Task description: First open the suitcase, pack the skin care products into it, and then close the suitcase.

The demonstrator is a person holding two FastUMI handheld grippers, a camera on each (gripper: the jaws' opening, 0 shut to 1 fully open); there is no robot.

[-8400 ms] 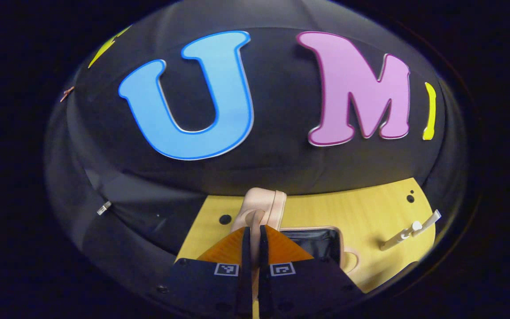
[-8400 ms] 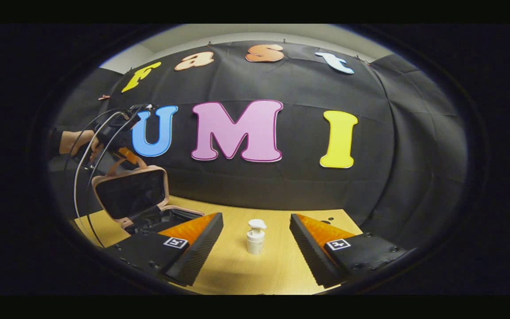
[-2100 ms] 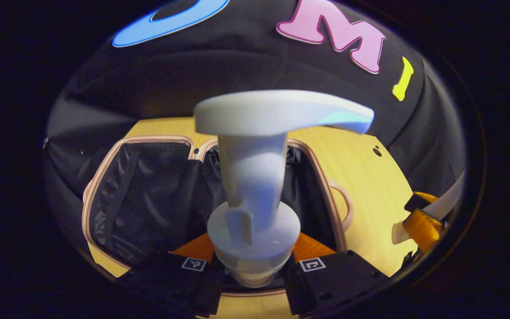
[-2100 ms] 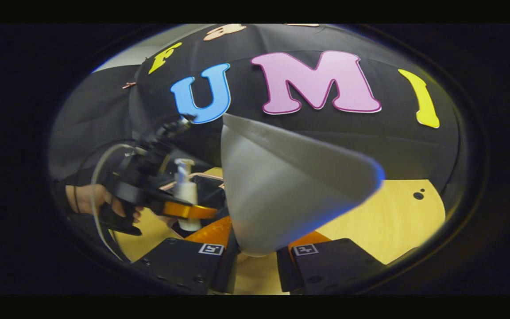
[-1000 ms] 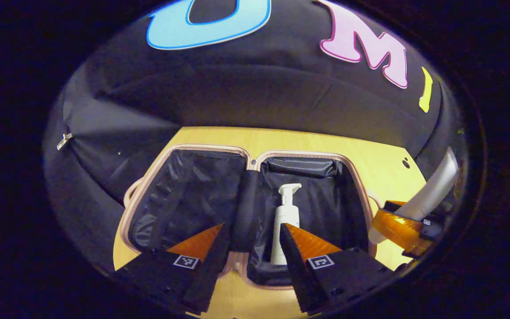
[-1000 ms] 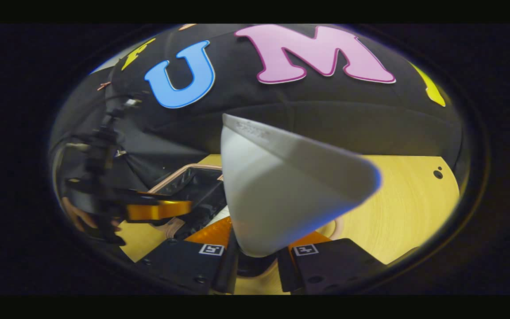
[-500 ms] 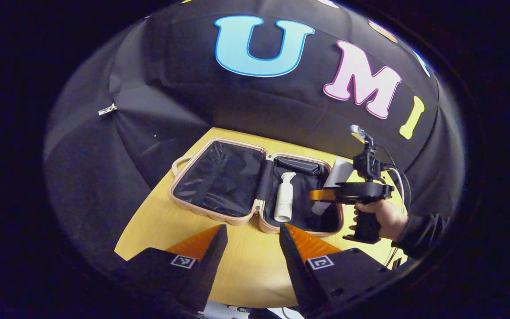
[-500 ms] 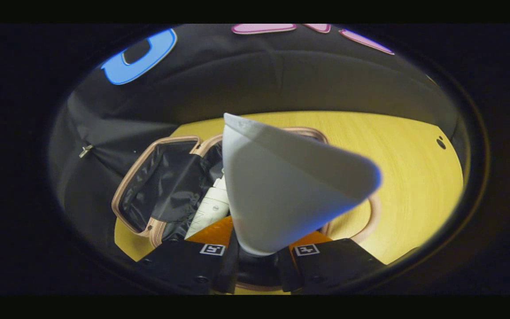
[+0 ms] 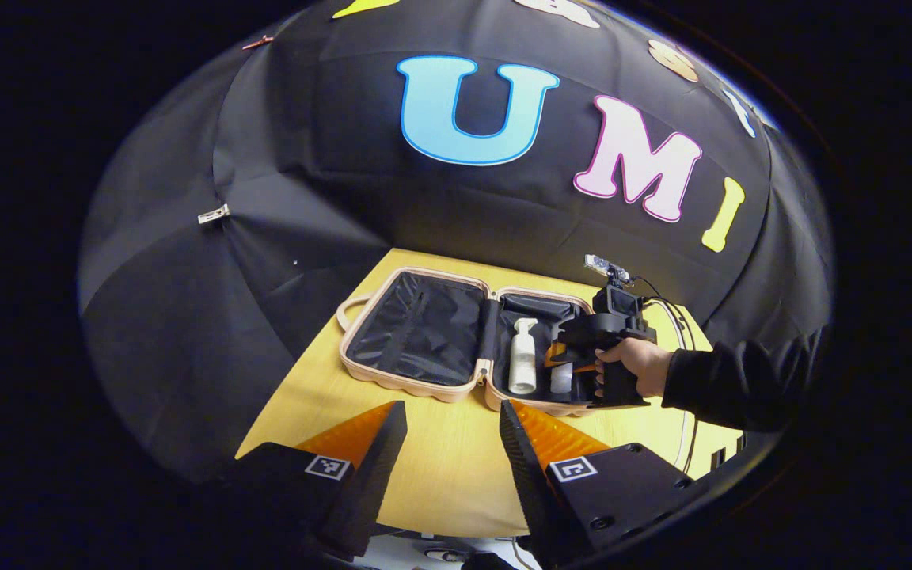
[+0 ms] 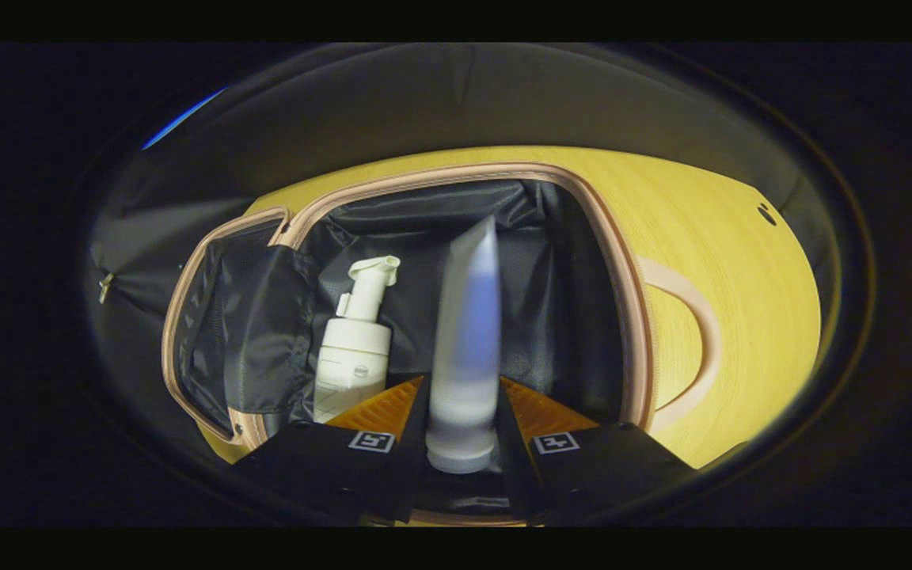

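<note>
Fingers hiding blurred tube's base

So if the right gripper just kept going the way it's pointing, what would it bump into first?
Probably the black lining of the open suitcase: the right gripper, its jaws shut on a white tube, points into the half beside the pump bottle. The tube would likely touch first; depth is unclear.

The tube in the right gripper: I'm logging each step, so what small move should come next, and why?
Probably open the right gripper and let go of the tube. It is already low inside the open suitcase, beside the pump bottle lying there, with both fingers pressing on it. The left gripper is open, off to the side.
</note>
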